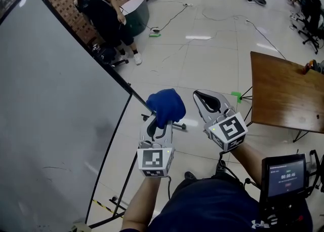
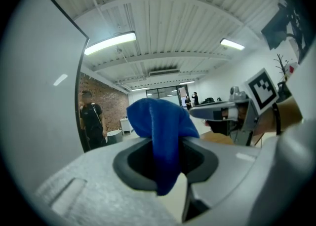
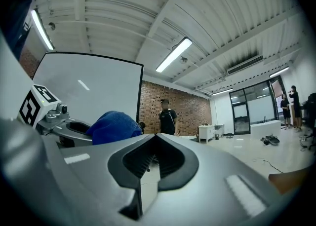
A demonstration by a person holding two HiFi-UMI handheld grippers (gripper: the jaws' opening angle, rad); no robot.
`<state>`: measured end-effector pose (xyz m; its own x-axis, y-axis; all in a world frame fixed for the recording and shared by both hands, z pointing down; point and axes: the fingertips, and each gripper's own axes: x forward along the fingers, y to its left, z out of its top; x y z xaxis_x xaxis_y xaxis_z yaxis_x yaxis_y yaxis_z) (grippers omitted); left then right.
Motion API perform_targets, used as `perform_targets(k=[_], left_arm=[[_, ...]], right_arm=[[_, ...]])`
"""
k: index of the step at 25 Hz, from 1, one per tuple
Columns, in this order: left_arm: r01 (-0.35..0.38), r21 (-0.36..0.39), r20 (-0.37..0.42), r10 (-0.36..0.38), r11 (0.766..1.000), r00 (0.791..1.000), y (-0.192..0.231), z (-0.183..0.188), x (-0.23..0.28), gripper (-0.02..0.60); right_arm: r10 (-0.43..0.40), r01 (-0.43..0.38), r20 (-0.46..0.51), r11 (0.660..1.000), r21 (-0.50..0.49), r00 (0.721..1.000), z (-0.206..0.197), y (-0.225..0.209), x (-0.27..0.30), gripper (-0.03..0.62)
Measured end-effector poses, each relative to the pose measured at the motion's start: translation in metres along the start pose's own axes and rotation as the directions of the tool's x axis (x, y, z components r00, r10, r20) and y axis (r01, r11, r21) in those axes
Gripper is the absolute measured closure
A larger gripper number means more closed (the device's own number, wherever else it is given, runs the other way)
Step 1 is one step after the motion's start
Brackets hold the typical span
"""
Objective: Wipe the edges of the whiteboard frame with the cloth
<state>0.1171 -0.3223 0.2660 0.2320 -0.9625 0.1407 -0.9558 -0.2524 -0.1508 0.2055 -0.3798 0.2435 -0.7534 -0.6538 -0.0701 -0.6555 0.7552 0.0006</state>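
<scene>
My left gripper [image 1: 163, 116] is shut on a blue cloth [image 1: 166, 105], which bunches out over its jaws; in the left gripper view the blue cloth [image 2: 163, 131] hangs down between the jaws. The whiteboard [image 1: 48, 119] with its thin black frame [image 1: 109, 66] fills the left of the head view, and the cloth sits just right of the frame's edge, apart from it. My right gripper [image 1: 201, 95] is beside the left one, shut with nothing in it. From the right gripper view, the whiteboard [image 3: 89, 87] stands ahead left, with the cloth [image 3: 114, 126] in front of it.
A person in black [image 1: 104, 15] stands beyond the whiteboard by a brick wall. A wooden table [image 1: 286, 94] is at the right. The whiteboard's stand legs [image 1: 109, 175] reach across the tiled floor below. Cables [image 1: 174, 15] trail on the floor farther off.
</scene>
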Motion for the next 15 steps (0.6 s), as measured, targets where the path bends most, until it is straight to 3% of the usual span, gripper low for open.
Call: perform_targets(k=[9, 15], left_arm=[[-0.001, 0.036, -0.007, 0.002, 0.999, 1.000, -0.008, -0.007, 0.007, 0.479], [0.005, 0.013, -0.028, -0.004, 1.000, 1.000, -0.013, -0.010, 0.012, 0.479]], right_arm=[[-0.016, 0.016, 0.001, 1.000, 0.003, 1.000, -0.007, -0.015, -0.007, 0.585], [-0.020, 0.020, -0.012, 1.000, 0.007, 1.000, -0.013, -0.023, -0.007, 0.585]])
